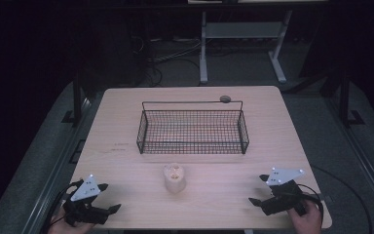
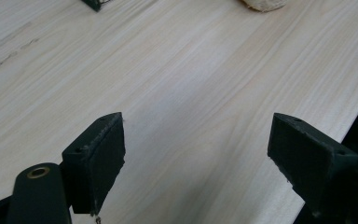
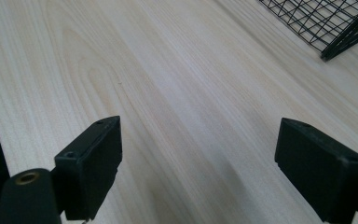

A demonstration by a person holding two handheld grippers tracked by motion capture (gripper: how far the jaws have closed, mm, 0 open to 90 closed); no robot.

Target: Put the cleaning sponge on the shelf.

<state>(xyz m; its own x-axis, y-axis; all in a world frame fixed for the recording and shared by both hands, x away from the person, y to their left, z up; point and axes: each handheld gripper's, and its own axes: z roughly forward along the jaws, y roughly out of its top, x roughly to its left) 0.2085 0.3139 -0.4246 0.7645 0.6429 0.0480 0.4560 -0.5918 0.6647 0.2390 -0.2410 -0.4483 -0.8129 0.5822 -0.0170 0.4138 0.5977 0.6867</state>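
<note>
Nothing looks started: your left gripper (image 1: 108, 197) and right gripper (image 1: 257, 189) rest wide apart, empty, near the table's (image 1: 272, 122) front edge, the pale object (image 1: 174, 177) outside the wire basket (image 1: 193, 145).

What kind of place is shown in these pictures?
Probably a lab or workshop set up for recording, not a home. A light wooden table stands on grey floor, with loose cables and a white metal desk frame behind. Each hand holds a black hand-held gripper.

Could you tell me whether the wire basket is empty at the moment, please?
Empty: through the wire basket mesh, the bare table shows; the beige object lies outside.
</note>
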